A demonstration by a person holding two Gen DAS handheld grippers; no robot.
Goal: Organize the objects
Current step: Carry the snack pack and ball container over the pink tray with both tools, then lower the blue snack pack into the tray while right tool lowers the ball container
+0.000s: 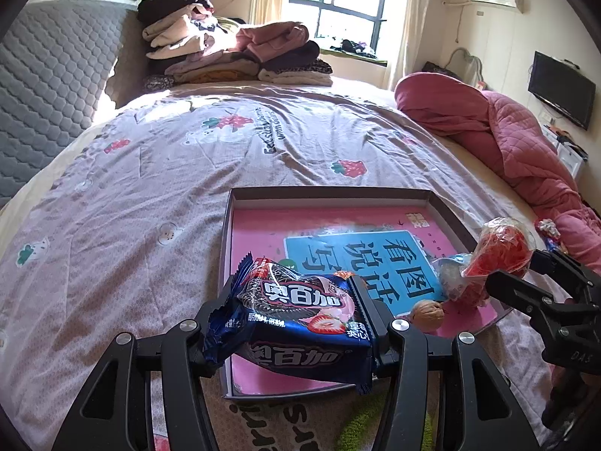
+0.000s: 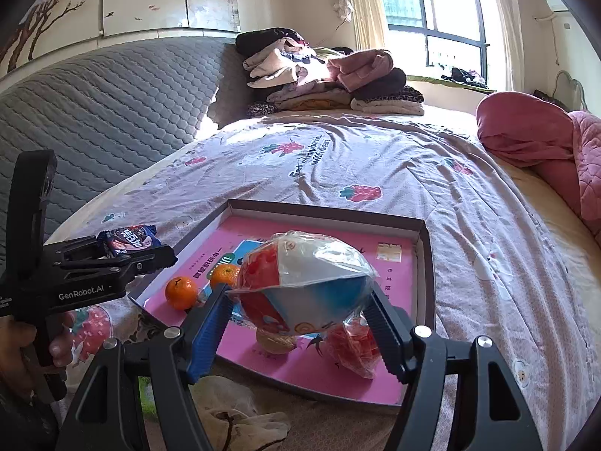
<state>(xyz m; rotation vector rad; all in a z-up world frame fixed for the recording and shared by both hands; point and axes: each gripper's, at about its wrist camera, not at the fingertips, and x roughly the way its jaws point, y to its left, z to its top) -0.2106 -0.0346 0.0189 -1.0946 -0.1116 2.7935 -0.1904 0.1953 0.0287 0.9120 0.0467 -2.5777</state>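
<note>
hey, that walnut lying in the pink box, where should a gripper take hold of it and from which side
Grip the walnut across its rounded middle, coming down from above. It lies loose on the pink floor of the box, near the front corner, so a side approach would likely meet the box wall. The bagged snack held in the right gripper hangs just over it, so that probably needs to clear first.

Colours on the bed

Dark blue snack packet [image 1: 296, 323] between the left tongs; red, white and blue bag [image 2: 306, 282] between the right tongs; beneath, pink tray [image 2: 409, 263], orange tangerines [image 2: 181, 292].
</note>
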